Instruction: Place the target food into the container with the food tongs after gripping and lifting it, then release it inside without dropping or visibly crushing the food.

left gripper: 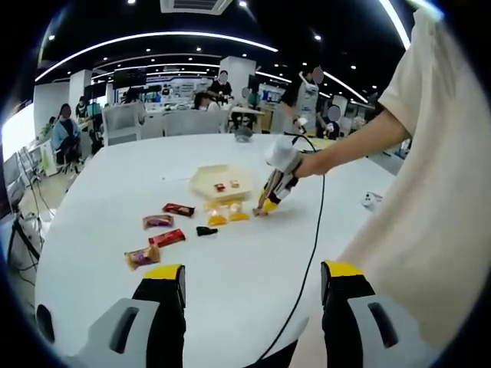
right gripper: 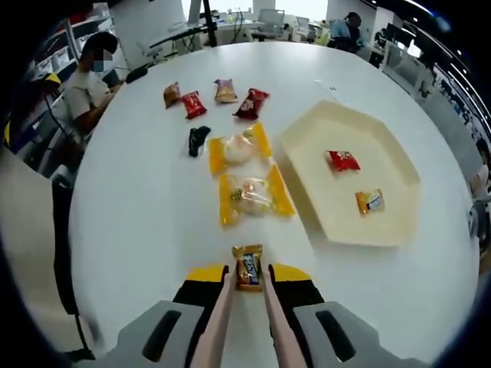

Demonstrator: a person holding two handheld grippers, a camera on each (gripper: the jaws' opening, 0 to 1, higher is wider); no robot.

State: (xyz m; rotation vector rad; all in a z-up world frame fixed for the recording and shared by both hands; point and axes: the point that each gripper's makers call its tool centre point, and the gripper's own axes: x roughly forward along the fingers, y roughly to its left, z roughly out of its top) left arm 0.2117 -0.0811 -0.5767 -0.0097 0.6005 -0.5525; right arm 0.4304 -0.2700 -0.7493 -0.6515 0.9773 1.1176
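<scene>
Two black yellow-tipped jaws of the left gripper (left gripper: 253, 287) stand apart, nothing between, above the white table (left gripper: 253, 261); red and purple snack packets (left gripper: 166, 238) lie beyond. Right gripper view: right gripper (right gripper: 248, 277) clamps pink tongs (right gripper: 219, 322) onto a small brown candy wrapper (right gripper: 248, 268) on the table, just before two yellow-ended clear packets (right gripper: 253, 195); cream hexagonal tray (right gripper: 337, 226) right, holding two sweets.

Your left gripper view is evenly lit from above by curved ceiling light strips (left gripper: 153, 37) and small spot lamps. The white table (left gripper: 230, 253) reflects brightly and carries only soft, faint shadows. In your right gripper view, windows (right gripper: 295, 8) beyond the table's far edge are overexposed. Fisheye bending grows toward each rim, where detail softens; central objects stay reasonably sharp.
</scene>
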